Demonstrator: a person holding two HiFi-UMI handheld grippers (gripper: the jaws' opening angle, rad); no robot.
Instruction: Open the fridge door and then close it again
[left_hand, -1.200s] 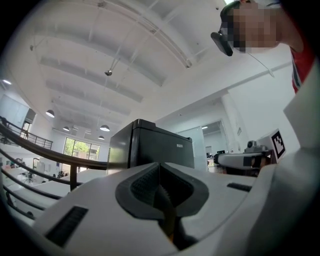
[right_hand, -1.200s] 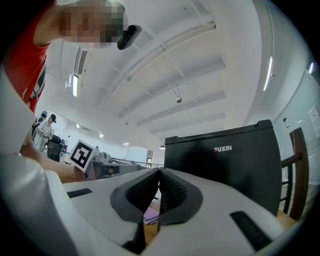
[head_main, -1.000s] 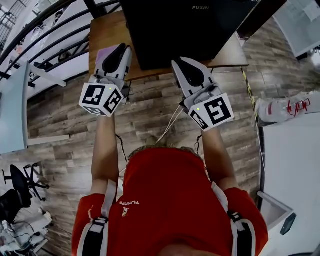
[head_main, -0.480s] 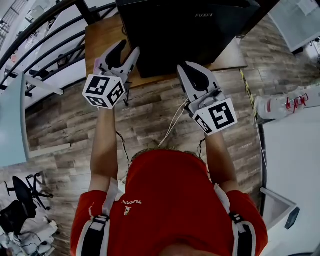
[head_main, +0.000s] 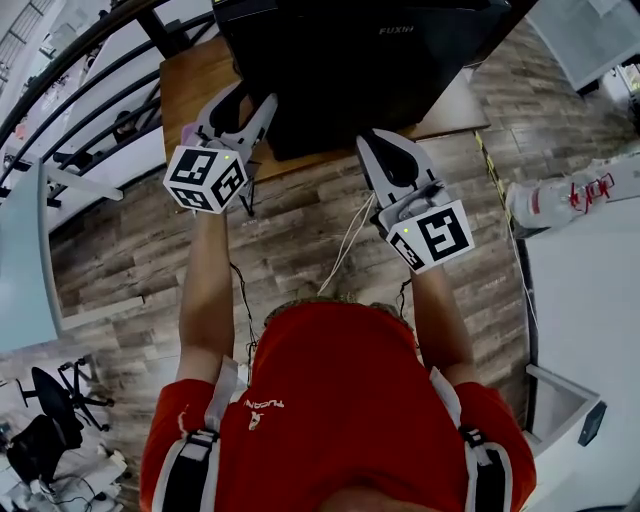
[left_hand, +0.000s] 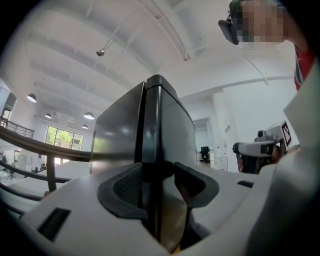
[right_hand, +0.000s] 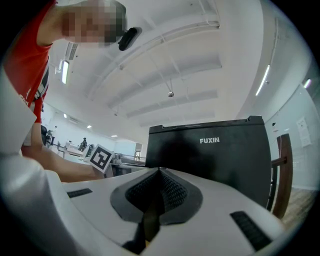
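You've got a wooden table (head_main: 195, 70) dead ahead, and the black fridge (head_main: 350, 60) sits square on top of it, filling most of the surface; only a strip of bare wood shows at the left and another at the right corner. Under you runs a grey-brown plank floor (head_main: 290, 230). A white cable (head_main: 345, 250) trails across the boards from the table's front edge back toward your feet. A black chair (head_main: 50, 395) stands on the floor far off at your lower left
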